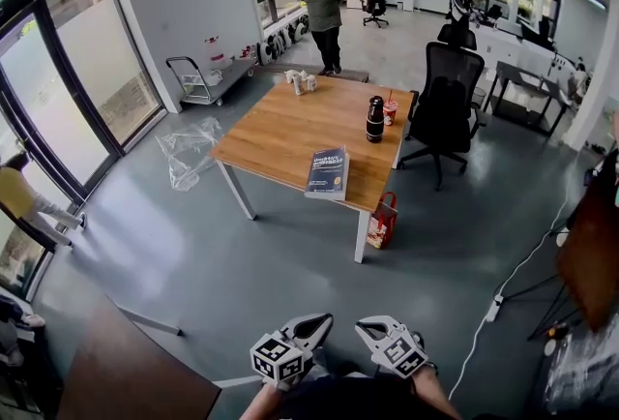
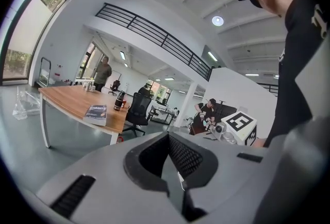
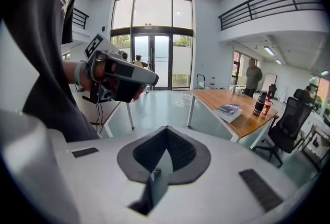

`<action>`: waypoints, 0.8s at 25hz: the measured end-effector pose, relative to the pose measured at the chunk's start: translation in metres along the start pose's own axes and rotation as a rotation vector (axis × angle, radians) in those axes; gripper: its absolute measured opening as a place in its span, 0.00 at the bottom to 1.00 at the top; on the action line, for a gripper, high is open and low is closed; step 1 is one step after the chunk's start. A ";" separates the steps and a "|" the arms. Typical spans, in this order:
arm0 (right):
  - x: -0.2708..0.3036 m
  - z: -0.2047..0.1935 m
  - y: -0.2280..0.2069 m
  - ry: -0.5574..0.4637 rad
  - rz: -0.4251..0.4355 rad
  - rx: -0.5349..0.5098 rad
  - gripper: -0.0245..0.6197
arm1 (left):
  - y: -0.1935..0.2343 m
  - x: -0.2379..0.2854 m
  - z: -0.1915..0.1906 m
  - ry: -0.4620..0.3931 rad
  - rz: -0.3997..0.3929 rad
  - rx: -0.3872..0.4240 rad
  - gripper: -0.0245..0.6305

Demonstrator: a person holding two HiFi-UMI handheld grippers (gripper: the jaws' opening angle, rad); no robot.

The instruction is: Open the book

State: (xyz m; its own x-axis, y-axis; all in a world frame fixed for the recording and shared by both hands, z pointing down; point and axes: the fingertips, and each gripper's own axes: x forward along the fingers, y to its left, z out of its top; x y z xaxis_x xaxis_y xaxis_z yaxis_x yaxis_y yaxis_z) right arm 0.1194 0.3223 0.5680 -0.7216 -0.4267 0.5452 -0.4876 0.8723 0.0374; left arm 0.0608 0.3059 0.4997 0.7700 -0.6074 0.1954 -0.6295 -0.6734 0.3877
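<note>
A dark blue book (image 1: 328, 172) lies closed near the front edge of the wooden table (image 1: 280, 133), far ahead of me across the floor. Both grippers are held close to my body at the bottom of the head view. My left gripper (image 1: 314, 323) and right gripper (image 1: 370, 324) are shut with nothing between their jaws. In the left gripper view the book (image 2: 96, 112) is small and distant beyond the shut left gripper (image 2: 172, 166). The right gripper view shows the book (image 3: 229, 110) far off to the right past the shut right gripper (image 3: 164, 158).
A black bottle (image 1: 375, 118) and a red cup (image 1: 390, 111) stand on the table behind the book. A black office chair (image 1: 447, 104) sits at its right, a red bag (image 1: 383, 220) by the front leg. A person (image 1: 323, 7) stands beyond. Clear plastic (image 1: 189, 152) lies on the floor.
</note>
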 end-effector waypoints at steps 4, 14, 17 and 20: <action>0.004 0.003 -0.012 0.013 -0.023 0.012 0.02 | 0.011 -0.002 0.002 -0.008 0.015 -0.019 0.05; 0.024 0.022 -0.033 0.022 -0.056 0.003 0.02 | 0.035 -0.003 0.020 -0.020 0.013 -0.021 0.05; 0.032 0.029 -0.038 0.024 -0.059 0.001 0.02 | 0.046 -0.002 0.023 -0.023 0.008 -0.022 0.05; 0.042 0.036 -0.044 0.028 -0.066 -0.004 0.02 | 0.059 -0.001 0.028 -0.023 0.003 -0.020 0.05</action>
State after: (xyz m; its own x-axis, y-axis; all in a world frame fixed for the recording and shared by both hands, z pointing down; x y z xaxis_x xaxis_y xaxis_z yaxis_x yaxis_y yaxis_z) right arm 0.0933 0.2577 0.5590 -0.6738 -0.4767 0.5646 -0.5317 0.8434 0.0776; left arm 0.0206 0.2549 0.4970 0.7652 -0.6193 0.1760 -0.6297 -0.6628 0.4052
